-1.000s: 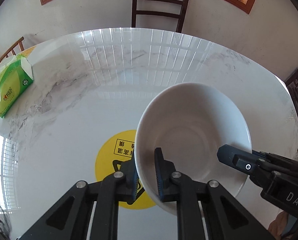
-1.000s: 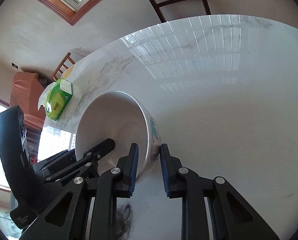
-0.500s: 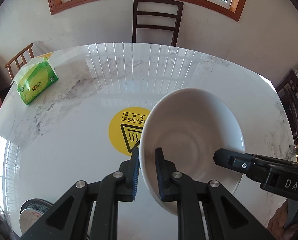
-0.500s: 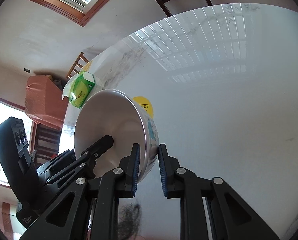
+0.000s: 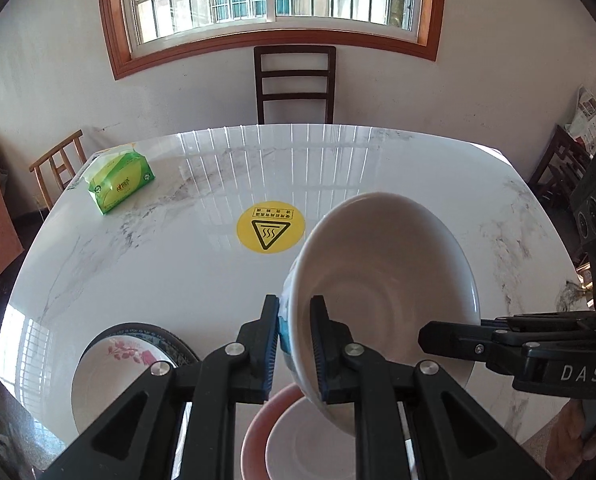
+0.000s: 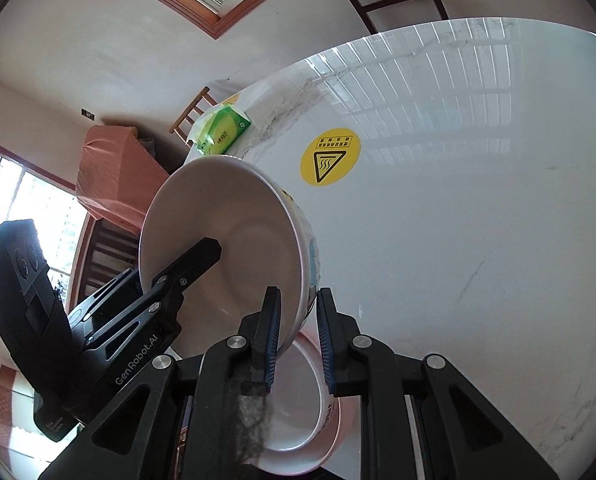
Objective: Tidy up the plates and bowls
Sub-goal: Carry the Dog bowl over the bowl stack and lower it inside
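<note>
At the lower middle of both views, a large white bowl [image 5: 382,300] hangs tilted in the air above the marble table [image 5: 178,264], pinched from two sides. The left hand-held gripper [image 5: 294,344] has its jaws nearly closed across the rim, one blue pad inside the bowl and one on the patterned outer wall. The right hand-held gripper [image 6: 296,336] straddles the opposite edge the same way, though its jaws look slightly wider and I cannot be sure both pads touch. Two grips seem sensible for something this wide and heavy; one pinch at the rim would let it swing.

Directly beneath the bowl, at the bottom of the frame, sits a pink-rimmed dish [image 5: 294,440], so I would judge that the bowl is about to be nested there. At lower left in the left view a floral bowl [image 5: 114,376] rests on a dark-rimmed plate [image 5: 178,344], a stack already made. The yellow hot-surface sticker [image 5: 271,227] lies mid-table, and a green tissue pack [image 5: 120,184] sits well apart at upper left.
</note>
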`<state>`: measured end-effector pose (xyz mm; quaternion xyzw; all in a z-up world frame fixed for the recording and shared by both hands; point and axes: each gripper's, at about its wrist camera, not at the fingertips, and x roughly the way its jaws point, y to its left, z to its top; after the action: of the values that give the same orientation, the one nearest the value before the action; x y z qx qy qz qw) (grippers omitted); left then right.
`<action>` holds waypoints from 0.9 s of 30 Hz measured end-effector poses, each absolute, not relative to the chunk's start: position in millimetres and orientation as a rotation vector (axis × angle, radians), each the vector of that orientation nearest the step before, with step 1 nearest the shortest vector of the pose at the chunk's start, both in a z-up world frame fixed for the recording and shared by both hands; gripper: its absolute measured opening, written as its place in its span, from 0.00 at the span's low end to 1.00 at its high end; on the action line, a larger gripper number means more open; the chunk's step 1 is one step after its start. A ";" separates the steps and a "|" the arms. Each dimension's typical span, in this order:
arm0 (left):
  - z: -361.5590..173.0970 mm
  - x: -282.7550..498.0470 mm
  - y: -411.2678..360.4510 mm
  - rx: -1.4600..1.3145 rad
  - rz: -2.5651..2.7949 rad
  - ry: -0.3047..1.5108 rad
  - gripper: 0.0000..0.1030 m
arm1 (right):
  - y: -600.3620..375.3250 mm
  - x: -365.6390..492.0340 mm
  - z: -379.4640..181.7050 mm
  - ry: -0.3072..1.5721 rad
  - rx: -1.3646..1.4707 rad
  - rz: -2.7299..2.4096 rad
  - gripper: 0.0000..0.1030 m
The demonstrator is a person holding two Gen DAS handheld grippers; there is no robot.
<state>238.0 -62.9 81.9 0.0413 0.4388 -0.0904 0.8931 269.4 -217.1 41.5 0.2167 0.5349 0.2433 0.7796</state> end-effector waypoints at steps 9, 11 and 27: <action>76.1 184.9 -60.1 0.095 -0.216 0.917 0.15 | -213.1 221.1 38.5 1.166 0.444 0.531 0.17; 74.3 177.5 -59.9 0.101 -0.215 0.917 0.15 | -212.3 215.0 36.6 1.174 0.440 0.534 0.18; 62.8 149.8 -53.8 0.095 -0.229 0.954 0.18 | -206.1 194.5 31.0 1.195 0.422 0.523 0.18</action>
<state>149.8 -53.8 62.8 0.0454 0.4579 -0.1097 0.8811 194.5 -206.1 31.0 0.1948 0.5516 0.2416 0.7742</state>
